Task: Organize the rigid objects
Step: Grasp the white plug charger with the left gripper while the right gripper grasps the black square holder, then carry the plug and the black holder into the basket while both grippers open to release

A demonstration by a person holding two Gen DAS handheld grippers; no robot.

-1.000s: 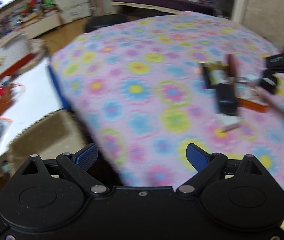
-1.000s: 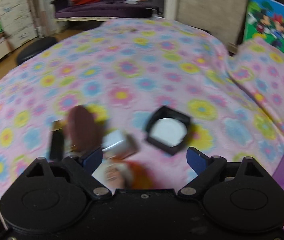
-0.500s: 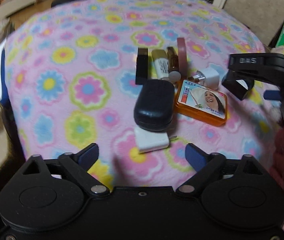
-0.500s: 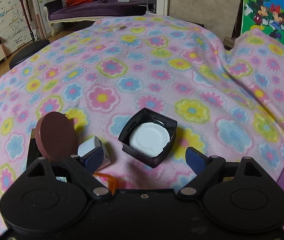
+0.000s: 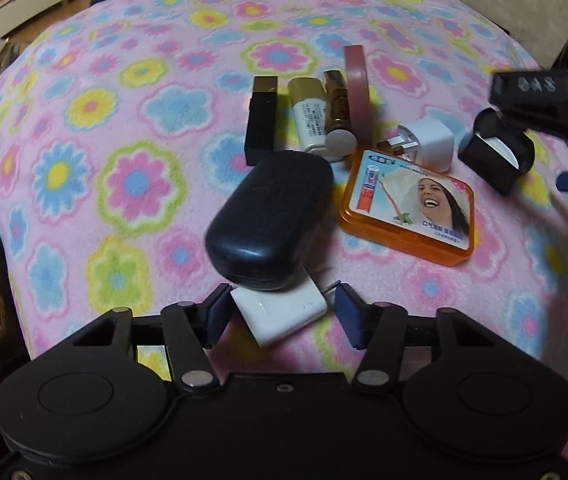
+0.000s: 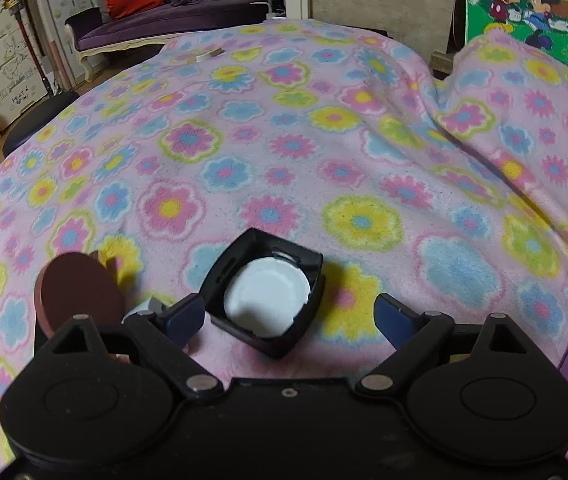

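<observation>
On the blanket, the case lies on the adapter; the tin at its 3 o'clock, four tubes at 12.

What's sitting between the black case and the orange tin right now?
Nothing: in the left wrist view a bare strip of flowered blanket separates the black case from the orange tin. They lie side by side, apart.

The orange tin carries a printed lid label: a small logo at its upper left and lines of Chinese characters at its lower right, too small to read. The cream tube bears fine print, illegible. White characters on the right hand-held gripper look like "0AS", blurred. A white cabinet shows unreadable handwriting.
</observation>
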